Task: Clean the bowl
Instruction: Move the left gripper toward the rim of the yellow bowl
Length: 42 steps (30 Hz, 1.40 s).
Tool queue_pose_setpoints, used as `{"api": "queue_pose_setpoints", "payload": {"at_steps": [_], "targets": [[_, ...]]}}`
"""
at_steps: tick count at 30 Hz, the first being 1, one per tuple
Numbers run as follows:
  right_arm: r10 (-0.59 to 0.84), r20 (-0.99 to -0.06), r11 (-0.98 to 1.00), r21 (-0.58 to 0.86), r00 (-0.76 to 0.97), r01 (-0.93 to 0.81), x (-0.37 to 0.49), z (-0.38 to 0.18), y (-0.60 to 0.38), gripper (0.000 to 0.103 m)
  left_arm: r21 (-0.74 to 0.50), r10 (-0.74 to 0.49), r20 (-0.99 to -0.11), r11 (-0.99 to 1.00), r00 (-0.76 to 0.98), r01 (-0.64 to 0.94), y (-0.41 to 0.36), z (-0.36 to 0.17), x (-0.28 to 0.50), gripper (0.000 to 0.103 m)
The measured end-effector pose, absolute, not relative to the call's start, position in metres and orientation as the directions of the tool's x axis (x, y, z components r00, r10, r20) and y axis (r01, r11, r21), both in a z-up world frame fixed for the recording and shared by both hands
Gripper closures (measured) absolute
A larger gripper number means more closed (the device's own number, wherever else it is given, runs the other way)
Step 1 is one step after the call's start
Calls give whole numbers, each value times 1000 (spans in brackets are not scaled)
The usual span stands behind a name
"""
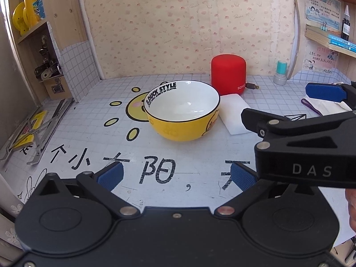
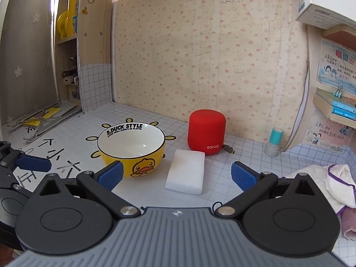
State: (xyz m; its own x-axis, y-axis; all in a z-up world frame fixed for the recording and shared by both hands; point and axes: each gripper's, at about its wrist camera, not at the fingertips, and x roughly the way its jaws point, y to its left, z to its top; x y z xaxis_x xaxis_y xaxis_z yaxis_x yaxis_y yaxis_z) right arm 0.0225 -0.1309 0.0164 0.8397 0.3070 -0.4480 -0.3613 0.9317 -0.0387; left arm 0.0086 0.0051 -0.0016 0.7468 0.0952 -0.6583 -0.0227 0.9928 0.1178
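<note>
Grid-patterned desk [image 2: 244, 155] holds a yellow duck bowl [image 2: 131, 149] near its middle, a white sponge [image 2: 185, 171] just beside it. Left gripper [image 1: 176, 174] and right gripper [image 2: 176, 174] both gape wide, empty, touching nothing.

A red cylindrical speaker [image 2: 206, 131] marked "sanag" stands upright near the back wall, a cable plug [image 2: 229, 149] lying at its base. A teal-capped stamp [image 2: 274, 142] stands upright to its right, apart from it. Crumpled cloths [image 2: 333, 184] lie at the right edge of the tiled surface. A folded metal stand [image 1: 29, 138] lies flat at the left. A dark bottle [image 1: 345, 23] stands on the right-hand shelf.
</note>
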Motion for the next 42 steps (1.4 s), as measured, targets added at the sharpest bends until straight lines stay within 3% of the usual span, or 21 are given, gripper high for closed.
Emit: {"api": "queue_pose_setpoints", "payload": {"at_steps": [14, 42], "targets": [[358, -437, 918, 4, 825, -396, 27, 16, -131, 0, 138, 89, -603, 990, 792, -7, 7, -2, 3, 0], [335, -469, 938, 85, 817, -336, 45, 4, -139, 0, 70, 7, -635, 996, 772, 48, 31, -8, 22, 0]]}}
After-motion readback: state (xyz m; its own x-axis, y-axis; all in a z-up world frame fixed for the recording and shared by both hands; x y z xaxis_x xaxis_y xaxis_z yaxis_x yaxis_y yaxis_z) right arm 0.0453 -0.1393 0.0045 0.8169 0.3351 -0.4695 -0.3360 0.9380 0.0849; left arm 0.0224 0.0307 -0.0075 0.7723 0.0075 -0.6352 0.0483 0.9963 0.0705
